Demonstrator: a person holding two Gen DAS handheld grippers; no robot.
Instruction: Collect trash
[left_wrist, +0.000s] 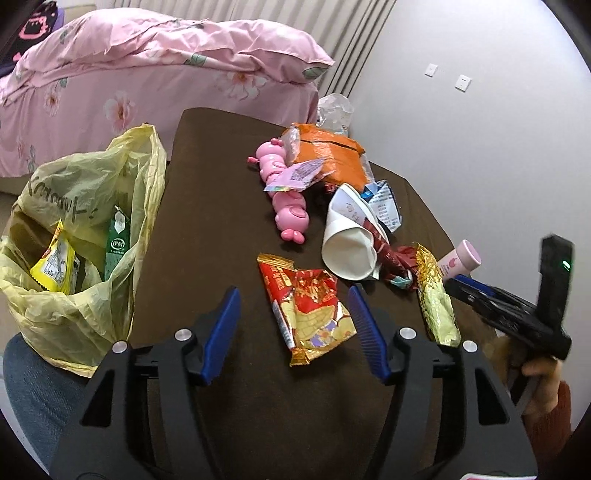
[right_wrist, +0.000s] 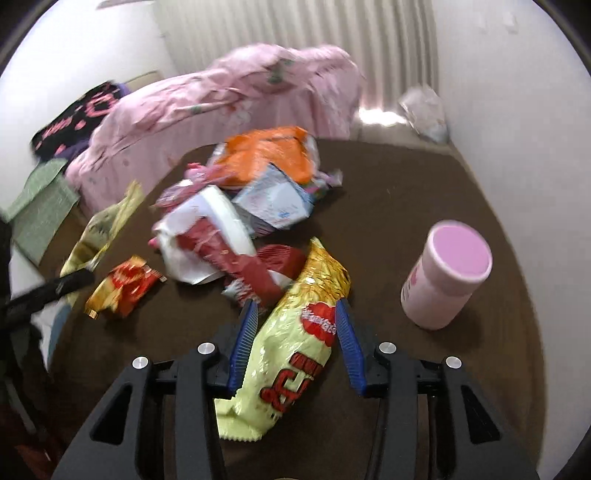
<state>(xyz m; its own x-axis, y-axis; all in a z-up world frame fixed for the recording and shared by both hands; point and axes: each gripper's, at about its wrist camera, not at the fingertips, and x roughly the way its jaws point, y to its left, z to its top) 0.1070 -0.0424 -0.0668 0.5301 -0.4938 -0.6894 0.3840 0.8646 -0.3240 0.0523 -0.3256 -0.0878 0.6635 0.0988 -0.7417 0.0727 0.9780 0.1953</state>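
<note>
Trash lies scattered on a brown table. My left gripper is open, its blue pads standing on either side of a red and gold snack wrapper that lies flat without touching them. A yellow plastic bag with packets inside gapes at the table's left edge. My right gripper is open around a gold and pale-yellow snack wrapper resting on the table between its pads. The left wrist view shows the right gripper hovering over that wrapper.
Behind the wrappers sits a pile: a crushed white paper cup, a dark red wrapper, an orange bag and a pink toy caterpillar. A pink bottle stands upright at the right. A pink-covered bed lies beyond the table.
</note>
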